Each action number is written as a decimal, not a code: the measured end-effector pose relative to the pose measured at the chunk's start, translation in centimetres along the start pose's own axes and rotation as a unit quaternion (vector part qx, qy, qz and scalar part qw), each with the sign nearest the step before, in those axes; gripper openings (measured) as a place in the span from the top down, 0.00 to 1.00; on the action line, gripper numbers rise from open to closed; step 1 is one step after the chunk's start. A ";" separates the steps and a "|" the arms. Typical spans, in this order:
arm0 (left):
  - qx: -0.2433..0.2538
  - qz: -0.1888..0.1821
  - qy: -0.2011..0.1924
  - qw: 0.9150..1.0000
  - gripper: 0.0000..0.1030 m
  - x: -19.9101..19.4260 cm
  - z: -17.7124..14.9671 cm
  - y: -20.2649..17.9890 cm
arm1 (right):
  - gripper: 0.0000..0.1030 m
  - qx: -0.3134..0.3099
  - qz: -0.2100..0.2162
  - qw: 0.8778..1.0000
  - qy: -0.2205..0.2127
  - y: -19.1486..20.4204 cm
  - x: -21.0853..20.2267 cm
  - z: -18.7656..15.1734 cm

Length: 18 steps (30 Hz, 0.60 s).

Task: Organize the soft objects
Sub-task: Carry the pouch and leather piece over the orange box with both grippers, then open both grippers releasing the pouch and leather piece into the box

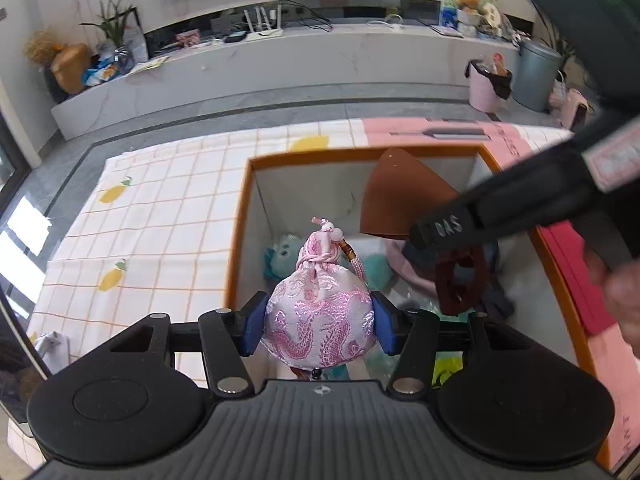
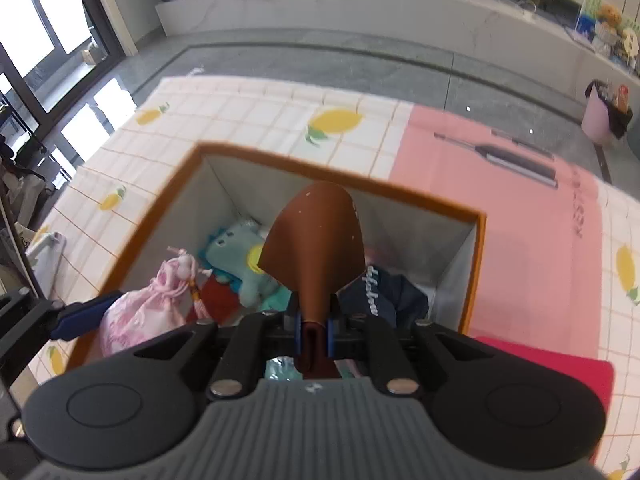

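Observation:
My left gripper [image 1: 319,326] is shut on a pink brocade pouch [image 1: 320,312] with a knotted cord top, held above the near left part of an orange-rimmed box [image 1: 240,216]. The pouch also shows in the right wrist view [image 2: 140,312]. My right gripper [image 2: 314,338] is shut on a brown leather-like piece [image 2: 316,248], held over the box's [image 2: 478,264] middle; the piece also shows in the left wrist view [image 1: 400,196]. Inside the box lie a teal plush toy [image 2: 244,256], a navy garment [image 2: 384,296] and a red cloth [image 2: 218,296].
The box stands on a lemon-print checked cloth [image 1: 160,216] with a pink mat [image 2: 500,208] to the right. A red folded cloth [image 2: 560,364] lies right of the box. A pink bin [image 1: 486,88] and a grey bin [image 1: 534,76] stand on the floor beyond.

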<state>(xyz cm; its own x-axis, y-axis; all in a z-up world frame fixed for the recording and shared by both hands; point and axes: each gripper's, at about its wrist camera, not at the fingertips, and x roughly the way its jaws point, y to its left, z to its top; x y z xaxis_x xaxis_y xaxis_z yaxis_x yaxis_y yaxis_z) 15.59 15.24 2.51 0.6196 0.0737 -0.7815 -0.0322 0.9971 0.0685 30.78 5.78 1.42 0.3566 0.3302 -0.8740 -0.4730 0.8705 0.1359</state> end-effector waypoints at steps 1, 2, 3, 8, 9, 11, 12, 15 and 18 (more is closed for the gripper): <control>0.002 0.002 0.001 1.000 0.40 0.1 -0.1 -0.1 | 0.92 -0.001 -0.004 1.000 0.003 -0.1 0.4 -0.1; 0.003 0.005 0.001 1.000 0.40 0.2 -0.3 0.0 | 0.92 -0.003 -0.009 1.000 0.005 -0.2 0.7 -0.2; 0.003 0.009 0.002 1.000 0.40 0.4 -0.5 0.0 | 0.91 -0.001 -0.010 1.000 0.006 -0.2 1.0 -0.2; 0.010 0.019 0.008 1.000 0.37 1.1 -1.6 0.0 | 0.69 0.004 0.002 1.000 0.004 -0.1 1.0 -0.1; 0.011 0.018 0.009 1.000 0.34 1.1 -1.6 -0.1 | 0.59 -0.004 -0.001 1.000 0.000 0.1 1.0 -0.1; 0.013 0.011 0.010 1.000 0.23 1.1 -1.8 -0.2 | 0.45 -0.011 -0.004 1.000 -0.007 0.3 0.7 0.0; 0.014 0.010 0.008 1.000 0.21 0.9 -1.9 -0.3 | 0.37 -0.011 -0.001 1.000 -0.011 0.4 0.5 0.1; 0.022 0.014 -0.004 1.000 0.13 0.2 -2.2 -0.6 | 0.18 -0.010 0.014 0.999 -0.028 0.4 -0.5 0.1; 0.004 0.005 0.000 1.000 0.12 -0.7 -2.2 -0.4 | 0.14 -0.016 0.002 0.998 -0.053 0.4 -1.5 0.2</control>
<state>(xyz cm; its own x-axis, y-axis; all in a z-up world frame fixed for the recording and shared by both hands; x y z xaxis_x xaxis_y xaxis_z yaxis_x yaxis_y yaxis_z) 13.48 14.85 1.65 0.6192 0.0830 -0.7808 -0.0322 0.9962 0.0804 30.24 5.74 2.91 0.4364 0.3718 -0.8193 -0.4996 0.8575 0.1230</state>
